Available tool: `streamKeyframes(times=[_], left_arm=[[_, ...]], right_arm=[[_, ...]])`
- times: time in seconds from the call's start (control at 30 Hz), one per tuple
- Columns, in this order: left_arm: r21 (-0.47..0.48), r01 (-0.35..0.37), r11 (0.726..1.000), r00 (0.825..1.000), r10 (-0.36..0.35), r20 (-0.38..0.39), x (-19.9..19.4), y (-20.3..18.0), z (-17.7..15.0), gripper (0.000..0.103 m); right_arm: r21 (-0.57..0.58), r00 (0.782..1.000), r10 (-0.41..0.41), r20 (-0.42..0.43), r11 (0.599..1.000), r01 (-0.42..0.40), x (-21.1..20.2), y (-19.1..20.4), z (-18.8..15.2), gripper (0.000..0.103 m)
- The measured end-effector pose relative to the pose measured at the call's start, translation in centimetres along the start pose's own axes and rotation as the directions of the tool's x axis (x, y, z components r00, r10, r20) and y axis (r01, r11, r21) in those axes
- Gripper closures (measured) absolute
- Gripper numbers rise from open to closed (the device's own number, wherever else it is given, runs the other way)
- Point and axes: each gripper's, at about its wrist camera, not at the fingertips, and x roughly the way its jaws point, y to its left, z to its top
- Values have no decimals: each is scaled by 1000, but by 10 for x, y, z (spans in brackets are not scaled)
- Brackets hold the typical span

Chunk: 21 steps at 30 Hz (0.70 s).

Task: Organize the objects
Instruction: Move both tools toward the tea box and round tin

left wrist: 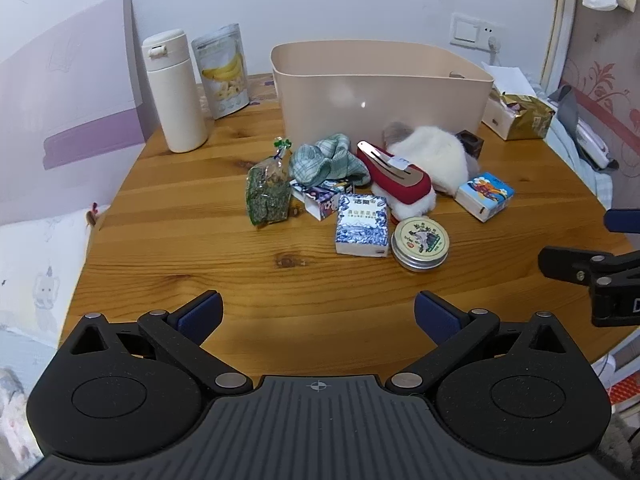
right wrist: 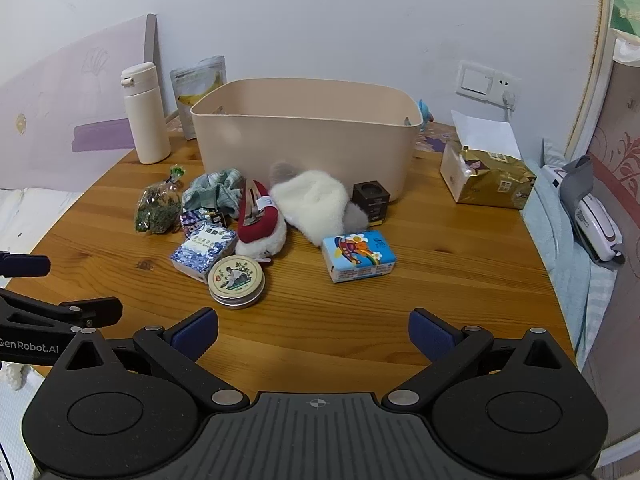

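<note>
While both claws hang spread and empty above the near table [left wrist: 168, 240] edge, the clutter lies ahead.
Left claw [left wrist: 318, 314]: round tin [left wrist: 420, 244] just ahead, slightly right; beige bin [left wrist: 380, 92] beyond the pile. Right claw [right wrist: 314, 330]: tissue pack [right wrist: 360, 256] ahead, tin [right wrist: 236, 282] ahead-left, bin [right wrist: 308, 148] farther back.

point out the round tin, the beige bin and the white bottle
round tin [left wrist: 420, 243], left wrist view, middle of lid
beige bin [right wrist: 308, 152], right wrist view, front wall
white bottle [left wrist: 176, 100], left wrist view, body
</note>
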Motion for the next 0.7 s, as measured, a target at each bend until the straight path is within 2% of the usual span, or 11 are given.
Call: streamKeyframes(times=[0.33, 0.7], left_arm=[[25, 7, 1000, 1000, -8, 14, 13, 0, 9, 0], [29, 22, 999, 1000, -22, 3, 41, 5, 21, 0]], right_arm=[[-33, 1000, 4, 6, 999, -4, 12, 6, 3, 0], [-43, 999, 19, -36, 999, -20, 41, 9, 10, 0]])
